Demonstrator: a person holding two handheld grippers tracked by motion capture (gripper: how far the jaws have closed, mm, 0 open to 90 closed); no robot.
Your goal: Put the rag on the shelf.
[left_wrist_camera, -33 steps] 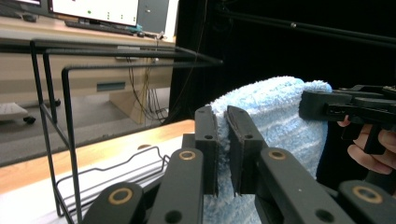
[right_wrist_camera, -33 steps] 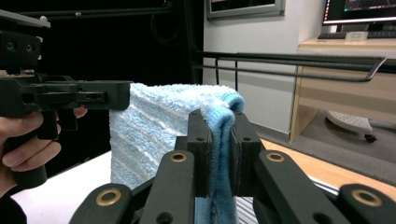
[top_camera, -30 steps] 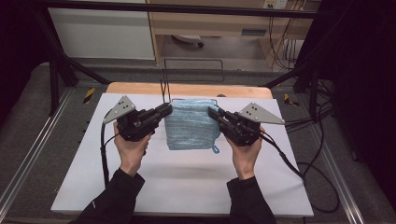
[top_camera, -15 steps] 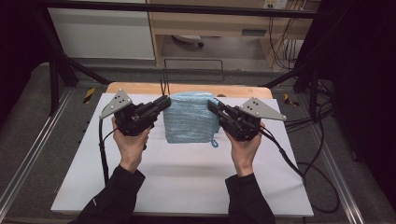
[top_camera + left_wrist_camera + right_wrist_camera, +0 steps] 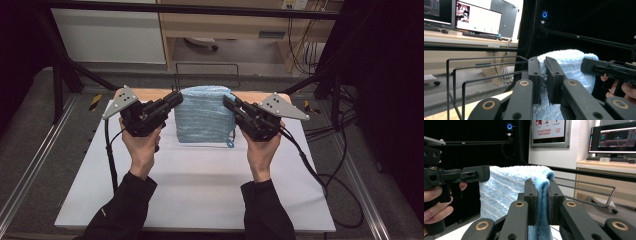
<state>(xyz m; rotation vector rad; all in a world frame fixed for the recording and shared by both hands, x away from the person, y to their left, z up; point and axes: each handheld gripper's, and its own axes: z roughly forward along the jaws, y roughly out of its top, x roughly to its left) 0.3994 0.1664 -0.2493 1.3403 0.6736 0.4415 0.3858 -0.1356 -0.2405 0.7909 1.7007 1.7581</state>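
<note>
Blue terry towel (image 5: 204, 115) is held hanging above the white table (image 5: 200, 190), one top corner pinched by the closed left gripper (image 5: 176, 97), the other by the closed right gripper (image 5: 226, 101). Thin pinches risk slipping; uneven lifting would skew the fold.

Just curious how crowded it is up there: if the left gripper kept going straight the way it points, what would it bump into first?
The left gripper already clamps the blue towel. Past that, probably the right gripper holding the towel's other top corner, though depth is unclear.
</note>
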